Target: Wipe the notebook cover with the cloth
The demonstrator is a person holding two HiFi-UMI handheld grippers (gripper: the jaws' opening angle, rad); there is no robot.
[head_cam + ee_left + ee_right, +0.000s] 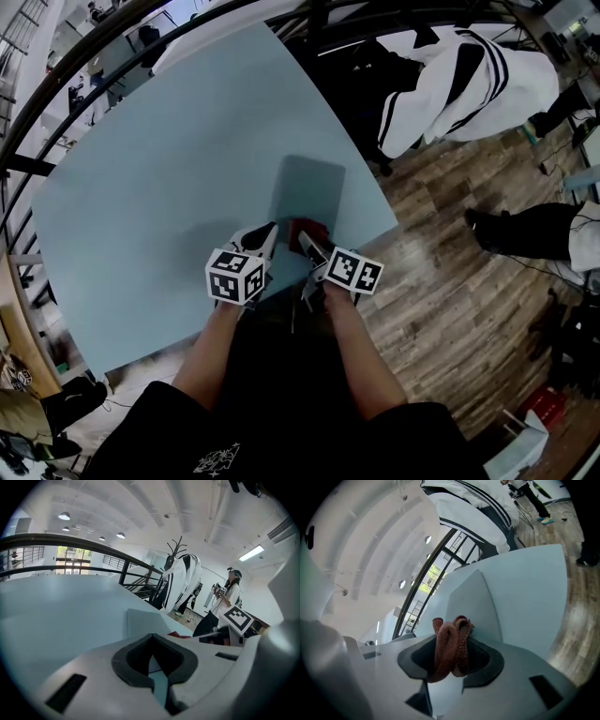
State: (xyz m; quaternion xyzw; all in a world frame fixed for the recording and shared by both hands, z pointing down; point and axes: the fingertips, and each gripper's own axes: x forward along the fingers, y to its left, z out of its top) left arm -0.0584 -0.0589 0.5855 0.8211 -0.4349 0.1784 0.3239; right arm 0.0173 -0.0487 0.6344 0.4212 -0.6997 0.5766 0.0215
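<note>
A grey-blue notebook (309, 190) lies flat on the pale blue table (169, 159), close to its near right edge. My right gripper (303, 240) is shut on a bunched reddish-brown cloth (307, 229) at the notebook's near end. In the right gripper view the cloth (451, 646) sticks up between the jaws, with the notebook (474, 603) stretching ahead. My left gripper (270, 232) hovers beside it at the notebook's near left corner, shut and holding nothing. In the left gripper view the notebook (144, 620) lies just ahead, and a bit of the cloth (180, 634) shows to the right.
The table's right edge drops to a wooden floor (450, 281). A person in a white jacket with black stripes (469, 70) stands beyond the far right corner. A dark railing (56, 84) curves round the table's far side.
</note>
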